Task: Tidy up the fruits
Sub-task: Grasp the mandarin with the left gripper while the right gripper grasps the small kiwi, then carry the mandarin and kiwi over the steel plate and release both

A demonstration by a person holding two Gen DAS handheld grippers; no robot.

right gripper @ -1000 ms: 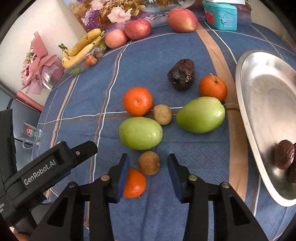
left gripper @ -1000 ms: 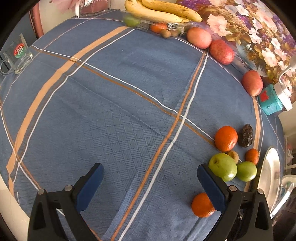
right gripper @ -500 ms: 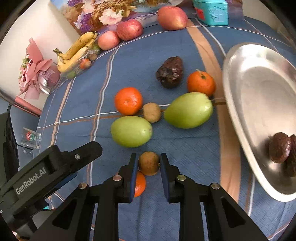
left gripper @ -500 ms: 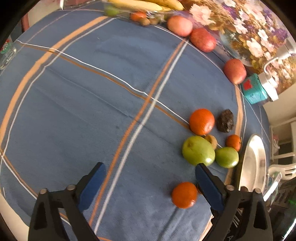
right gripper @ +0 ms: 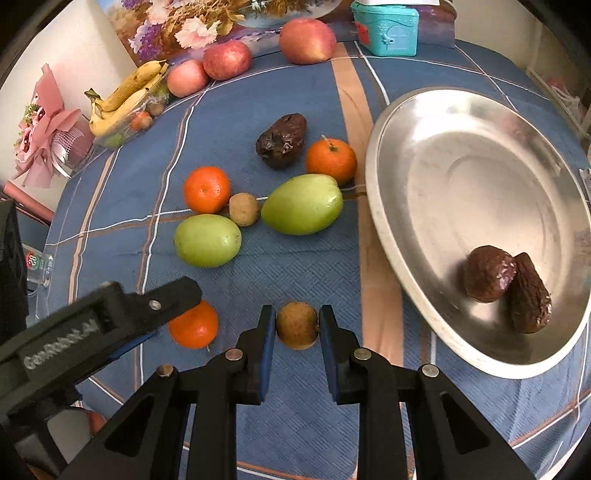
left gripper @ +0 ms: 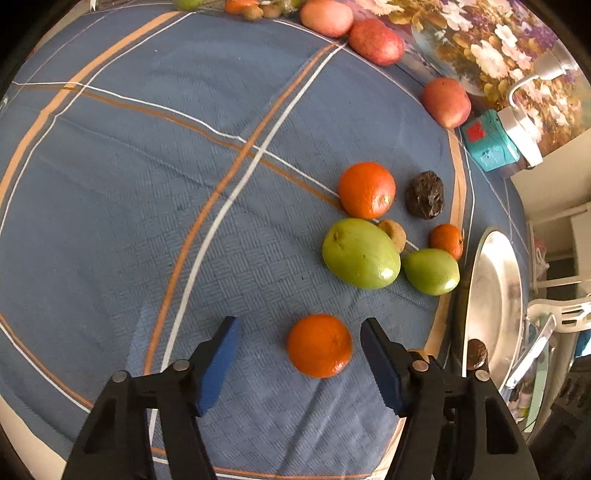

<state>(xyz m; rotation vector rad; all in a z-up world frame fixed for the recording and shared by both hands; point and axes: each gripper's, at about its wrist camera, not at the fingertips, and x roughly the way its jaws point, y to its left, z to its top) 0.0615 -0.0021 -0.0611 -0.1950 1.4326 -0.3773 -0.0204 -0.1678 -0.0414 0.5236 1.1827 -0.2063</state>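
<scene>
My right gripper [right gripper: 297, 325] is shut on a small brown fruit [right gripper: 297, 325], held just above the blue tablecloth. My left gripper [left gripper: 299, 343] is open around a tangerine [left gripper: 319, 345] lying on the cloth, pads apart from it; that tangerine also shows in the right wrist view [right gripper: 194, 325]. Beyond lie two green mangoes [right gripper: 207, 240] [right gripper: 303, 208], two more tangerines [right gripper: 207, 189] [right gripper: 331, 159], another small brown fruit [right gripper: 243, 209] and a dark wrinkled fruit [right gripper: 282, 140]. A steel plate [right gripper: 443, 147] on the right holds two dark wrinkled fruits [right gripper: 489, 273].
Three red apples [right gripper: 306, 40], bananas [right gripper: 125, 96] and a teal box [right gripper: 384, 27] line the table's far edge before a flower picture. A pink bouquet [right gripper: 40, 136] stands far left. A glass mug [right gripper: 37, 264] sits at the left edge.
My right gripper closed on the small brown fruit and carried it slightly right. My left gripper moved right and forward, narrowing, until it came around the near tangerine.
</scene>
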